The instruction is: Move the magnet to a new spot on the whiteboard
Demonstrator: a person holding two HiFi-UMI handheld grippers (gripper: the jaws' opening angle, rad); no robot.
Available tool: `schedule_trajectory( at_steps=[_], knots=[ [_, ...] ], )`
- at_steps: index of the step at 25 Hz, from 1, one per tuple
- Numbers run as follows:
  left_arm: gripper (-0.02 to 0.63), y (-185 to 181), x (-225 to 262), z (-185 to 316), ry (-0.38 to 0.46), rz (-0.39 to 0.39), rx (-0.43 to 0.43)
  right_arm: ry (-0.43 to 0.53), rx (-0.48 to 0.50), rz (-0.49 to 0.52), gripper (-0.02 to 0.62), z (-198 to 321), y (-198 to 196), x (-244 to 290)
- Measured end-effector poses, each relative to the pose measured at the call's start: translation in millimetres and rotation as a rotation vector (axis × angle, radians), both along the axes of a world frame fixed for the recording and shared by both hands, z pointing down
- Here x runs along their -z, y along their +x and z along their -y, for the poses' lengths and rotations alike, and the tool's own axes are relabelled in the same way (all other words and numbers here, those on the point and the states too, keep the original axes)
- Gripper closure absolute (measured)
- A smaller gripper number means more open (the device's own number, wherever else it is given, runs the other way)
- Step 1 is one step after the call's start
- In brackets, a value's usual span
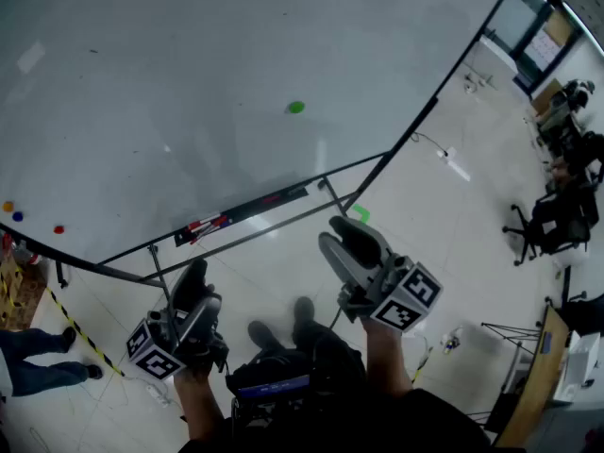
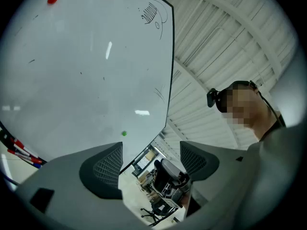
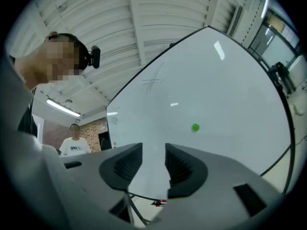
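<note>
A small green magnet [image 1: 296,108] sticks to the middle of the big whiteboard [image 1: 189,74]. It also shows in the left gripper view as the green magnet [image 2: 124,133] and in the right gripper view as the green magnet [image 3: 195,127]. Both grippers hang low in front of the board, well below the magnet and apart from it. My left gripper [image 1: 198,276] is open with a wide empty gap between its jaws [image 2: 151,150]. My right gripper [image 1: 340,229] is open with a narrower empty gap [image 3: 153,150].
Orange [image 1: 8,207], blue [image 1: 17,216] and red [image 1: 58,229] magnets sit at the board's lower left corner. Markers lie on the tray [image 1: 245,210] along the bottom edge. A bystander's legs [image 1: 38,357] stand left, office chairs [image 1: 557,220] right, and striped tape [image 1: 80,328] crosses the floor.
</note>
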State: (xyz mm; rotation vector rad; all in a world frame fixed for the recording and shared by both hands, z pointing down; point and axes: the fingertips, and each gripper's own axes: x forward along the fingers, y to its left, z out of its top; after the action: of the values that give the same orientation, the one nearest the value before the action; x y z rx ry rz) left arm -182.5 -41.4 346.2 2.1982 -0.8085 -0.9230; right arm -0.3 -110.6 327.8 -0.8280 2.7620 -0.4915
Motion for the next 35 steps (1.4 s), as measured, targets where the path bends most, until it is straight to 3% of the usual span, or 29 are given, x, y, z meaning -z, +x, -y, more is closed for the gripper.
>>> schedule_trajectory(
  at_steps=[13, 21, 35],
  knots=[
    [0.233, 25.6, 18.7, 70.4, -0.002, 0.075, 0.135, 0.081, 0.046, -0.06, 0.442, 101.6, 6.2, 1.9],
    [0.233, 28.5, 12.4, 88.5, -0.034, 0.086, 0.224, 0.114, 0.053, -0.138, 0.442, 143.6, -2.2, -11.6],
    [0.233, -18.7, 23.7, 118.7, 0.019, 0.084, 0.107, 0.273, -0.329, -0.411, 0.4, 202.2, -33.2, -2.6]
  ],
)
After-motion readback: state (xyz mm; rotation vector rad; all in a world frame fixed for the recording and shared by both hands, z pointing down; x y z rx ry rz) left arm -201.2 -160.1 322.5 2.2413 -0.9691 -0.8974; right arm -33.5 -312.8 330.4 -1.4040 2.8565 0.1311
